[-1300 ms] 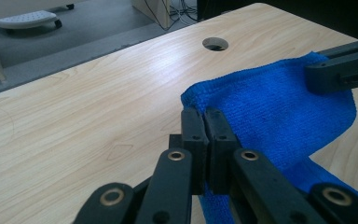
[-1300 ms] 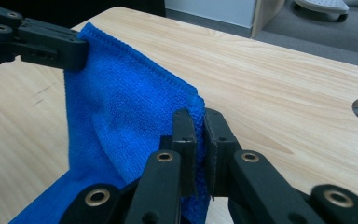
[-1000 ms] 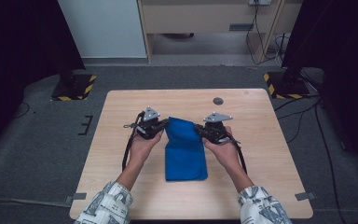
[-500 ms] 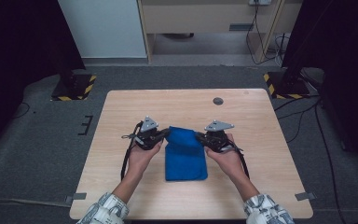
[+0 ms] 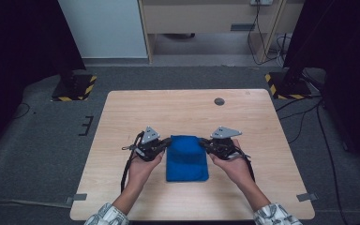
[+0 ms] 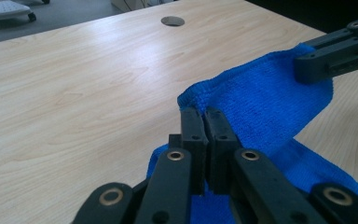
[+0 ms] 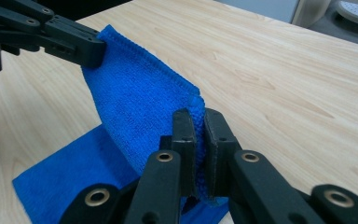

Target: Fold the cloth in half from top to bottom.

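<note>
blue cloth (image 5: 186, 159) lies near the middle of the wooden table (image 5: 183, 110), toward the person's side, between the two hands. its near part is flat on the wood and its far edge is lifted off the surface and carried over the flat part. left gripper (image 5: 161, 146) is clamped on the far left corner of the cloth, jaws closed with terry pinched between them, clear in the left gripper view (image 6: 204, 140). right gripper (image 5: 208, 146) is clamped the same way on the far right corner, seen close in the right gripper view (image 7: 196, 140). the raised edge hangs between the two tongs in a sagging curve.

handling, judged: cloth looks light, soft and limp, thick microfibre with a stitched hem; no stiffness, it drapes wherever it isn't held. not fragile, not slippery, the pile should grip the black pads well. best hold is at the hemmed corners, as now, so the edge stays taut and straight. a hold mid-edge would likely let the corners flop. likely a fold in progress; keeping both corners level should land the edge square on the near half.

small round grommet (image 5: 219, 101) sits in the far part of the table, well apart from the cloth.
</note>
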`<act>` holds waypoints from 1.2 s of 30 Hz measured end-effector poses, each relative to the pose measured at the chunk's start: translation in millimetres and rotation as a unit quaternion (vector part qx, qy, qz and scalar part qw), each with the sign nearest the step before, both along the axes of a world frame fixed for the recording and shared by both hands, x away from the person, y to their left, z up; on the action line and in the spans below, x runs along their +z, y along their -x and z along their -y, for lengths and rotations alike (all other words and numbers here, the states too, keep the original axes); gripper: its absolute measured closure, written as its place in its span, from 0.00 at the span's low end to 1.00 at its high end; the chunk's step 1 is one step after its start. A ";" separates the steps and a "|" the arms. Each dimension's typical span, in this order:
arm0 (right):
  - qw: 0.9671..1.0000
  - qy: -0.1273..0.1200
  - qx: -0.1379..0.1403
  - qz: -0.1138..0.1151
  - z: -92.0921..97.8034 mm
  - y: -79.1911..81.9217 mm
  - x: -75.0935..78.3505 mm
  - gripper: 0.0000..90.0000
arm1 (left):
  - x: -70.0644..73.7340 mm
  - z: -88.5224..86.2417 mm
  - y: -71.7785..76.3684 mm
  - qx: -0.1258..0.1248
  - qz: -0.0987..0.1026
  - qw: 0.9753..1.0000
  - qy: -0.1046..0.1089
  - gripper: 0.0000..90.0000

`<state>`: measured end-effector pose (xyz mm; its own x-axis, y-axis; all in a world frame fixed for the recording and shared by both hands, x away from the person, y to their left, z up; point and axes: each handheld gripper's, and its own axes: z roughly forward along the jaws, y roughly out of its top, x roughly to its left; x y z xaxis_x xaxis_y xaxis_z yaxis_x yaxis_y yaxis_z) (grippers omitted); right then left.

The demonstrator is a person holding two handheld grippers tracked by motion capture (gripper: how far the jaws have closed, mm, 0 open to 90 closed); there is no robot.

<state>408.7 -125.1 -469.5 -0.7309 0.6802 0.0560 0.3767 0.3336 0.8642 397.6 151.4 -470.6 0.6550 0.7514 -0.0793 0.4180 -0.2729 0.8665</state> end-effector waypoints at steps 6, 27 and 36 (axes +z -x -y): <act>1.000 -0.003 0.013 -0.007 1.1 7.8 -9.3 0.94 | -7.3 -0.3 3.7 0.002 -0.005 1.000 -0.006 0.97; 1.000 0.008 0.029 -0.007 -1.1 21.5 -29.9 0.94 | -13.6 -3.0 15.0 0.007 -0.007 1.000 0.018 0.56; 0.999 0.019 0.045 -0.009 -1.9 29.0 -33.7 0.92 | -15.0 -8.2 11.7 0.035 -0.006 0.999 0.019 0.53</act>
